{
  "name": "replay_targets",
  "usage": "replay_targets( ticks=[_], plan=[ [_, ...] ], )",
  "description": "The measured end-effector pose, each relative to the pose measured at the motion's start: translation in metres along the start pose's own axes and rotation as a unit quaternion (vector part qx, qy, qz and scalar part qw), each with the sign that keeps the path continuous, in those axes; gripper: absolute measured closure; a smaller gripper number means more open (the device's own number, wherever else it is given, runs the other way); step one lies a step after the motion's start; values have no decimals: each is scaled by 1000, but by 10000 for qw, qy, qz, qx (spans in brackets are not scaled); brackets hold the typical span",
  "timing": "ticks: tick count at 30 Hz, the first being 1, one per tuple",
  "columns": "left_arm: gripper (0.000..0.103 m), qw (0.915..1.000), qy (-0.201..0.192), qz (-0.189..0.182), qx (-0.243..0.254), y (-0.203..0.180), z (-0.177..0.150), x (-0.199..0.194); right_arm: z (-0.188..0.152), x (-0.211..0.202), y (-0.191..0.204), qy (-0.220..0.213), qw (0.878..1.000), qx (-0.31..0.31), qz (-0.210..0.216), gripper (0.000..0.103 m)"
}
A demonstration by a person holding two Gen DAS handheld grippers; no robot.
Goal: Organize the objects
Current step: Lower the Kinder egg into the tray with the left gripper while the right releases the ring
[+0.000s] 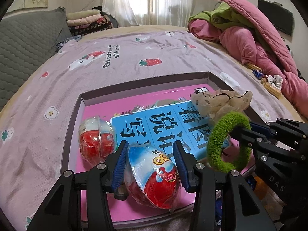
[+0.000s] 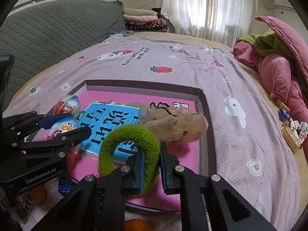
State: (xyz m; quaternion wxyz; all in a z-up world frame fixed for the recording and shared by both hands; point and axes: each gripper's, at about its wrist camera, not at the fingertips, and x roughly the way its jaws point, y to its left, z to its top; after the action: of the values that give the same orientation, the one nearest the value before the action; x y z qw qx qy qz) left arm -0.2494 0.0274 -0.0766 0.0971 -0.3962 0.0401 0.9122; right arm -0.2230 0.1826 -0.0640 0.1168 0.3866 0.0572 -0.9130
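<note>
the left gripper [image 1: 150, 161] is spreading its blue pads wide around a wrapped toy egg [image 1: 154, 175], apparently not pressing it. the right gripper [image 2: 151, 165] is pinching a green scrunchie [image 2: 129, 148] upright. both are hanging over the shallow box [image 2: 202, 104]; a second egg [image 1: 96, 140] is lying left, a beige scrunchie [image 2: 173, 125] just beyond.
</note>
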Motion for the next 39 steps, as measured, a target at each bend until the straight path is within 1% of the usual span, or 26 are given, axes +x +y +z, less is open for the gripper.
replay_targets(
  ticks=[7,16,20,22,24,27,29,33,37,39],
  plan=[
    [54,9999,-35,84,-95,8,1,2,-1,2,-3,64,10000,52,-20,89],
    [53,9996,-58,262,11,6,1,3,-2,6,-9,126,9997,119,-144,89],
    [53,9995,-49,320,58,4,1,3,-2,8,-7,172,9993,23,-335,89],
    [53,9994,-49,332,62,3,1,3,-3,9,-7,208,9992,13,-339,88],
    [53,9994,-37,330,68,4,1,2,-3,10,-9,234,9991,33,-354,86],
    [53,9995,-4,304,40,5,1,1,-3,8,-12,248,9990,73,-363,79],
    [53,9996,10,295,36,6,1,2,-2,7,-16,247,9990,149,-340,72],
    [53,9997,92,237,10,7,2,2,-2,5,-22,254,9988,262,-338,69],
    [52,9997,171,157,-33,9,3,2,0,3,-25,226,9987,317,-319,62],
    [51,9997,212,118,-39,9,4,2,0,1,-26,199,9987,356,-294,61]
  ],
)
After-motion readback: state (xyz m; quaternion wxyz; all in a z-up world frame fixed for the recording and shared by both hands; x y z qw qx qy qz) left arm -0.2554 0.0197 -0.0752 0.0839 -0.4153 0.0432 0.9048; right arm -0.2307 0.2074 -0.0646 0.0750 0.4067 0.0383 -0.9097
